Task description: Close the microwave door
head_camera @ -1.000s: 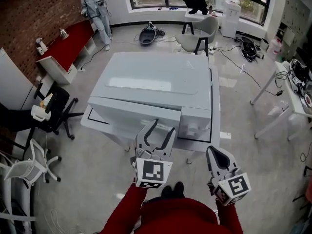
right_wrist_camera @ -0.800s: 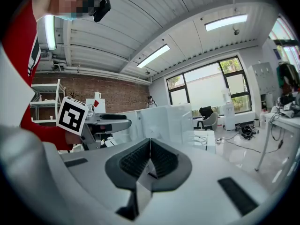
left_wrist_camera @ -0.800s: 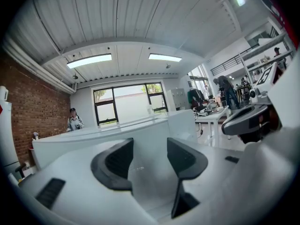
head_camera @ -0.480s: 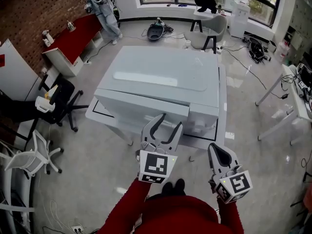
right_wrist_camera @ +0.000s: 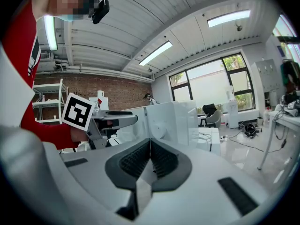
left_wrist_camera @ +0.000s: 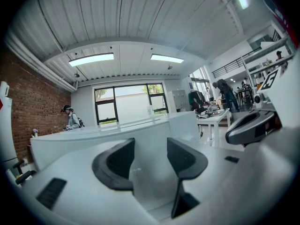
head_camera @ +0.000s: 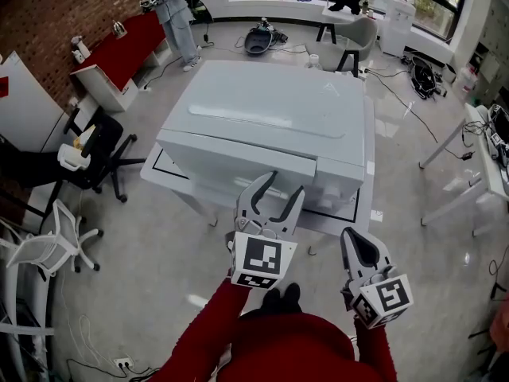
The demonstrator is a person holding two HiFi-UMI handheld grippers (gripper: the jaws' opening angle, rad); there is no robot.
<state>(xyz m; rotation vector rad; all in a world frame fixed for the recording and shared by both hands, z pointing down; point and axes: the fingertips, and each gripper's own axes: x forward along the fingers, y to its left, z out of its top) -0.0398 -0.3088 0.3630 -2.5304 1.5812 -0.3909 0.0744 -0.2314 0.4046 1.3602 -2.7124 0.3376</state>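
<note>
A big white microwave stands on a white table in the head view. Its wide door sticks out a little at the front, beside the control panel. My left gripper is open, its fingertips just short of the door's lower right edge. In the left gripper view the open left gripper faces the white door close up, with nothing between the jaws. My right gripper is shut and empty, lower and to the right, away from the microwave. The right gripper view shows the shut right gripper and the microwave beyond.
Black and white office chairs stand left of the table. A red counter runs along the brick wall, and a person stands at the back. A desk is at the right, with cables on the floor.
My left gripper has moved forward and up to the microwave door's front. The right gripper has hardly moved. The view has drawn closer to the microwave.
</note>
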